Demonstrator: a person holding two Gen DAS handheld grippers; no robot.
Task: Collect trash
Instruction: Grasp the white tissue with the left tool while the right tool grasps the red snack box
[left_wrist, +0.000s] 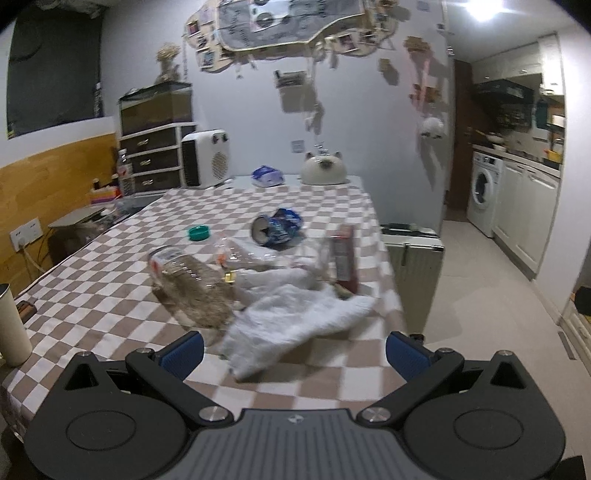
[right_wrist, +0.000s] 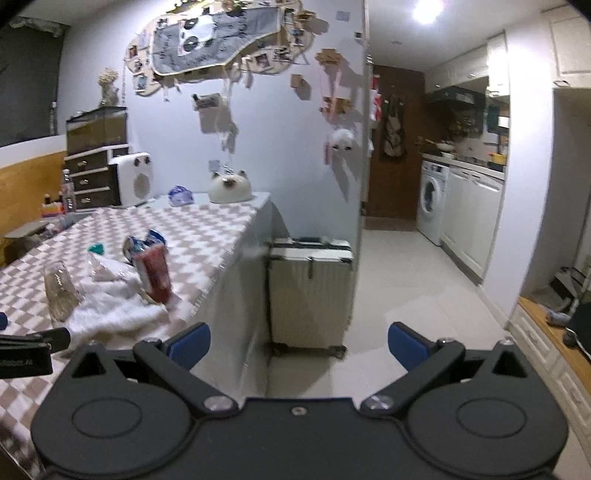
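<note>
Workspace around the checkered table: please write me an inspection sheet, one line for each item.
Surface: table under a brown-white checkered cloth.
Job's things: clear plastic bottle lying down; white tissue; crushed blue can; red packet; clear wrapper.
Clutter: green lid, white cup, cat-shaped container, blue pack.
Grippers: left tool open, empty, above the near table edge; right tool open, empty, off the table's side.
Cables: one at the wall socket.
Surroundings: suitcase, washing machine, drawer unit.

Suitcase (right_wrist: 309, 291) right of table (right_wrist: 207, 236)
</note>
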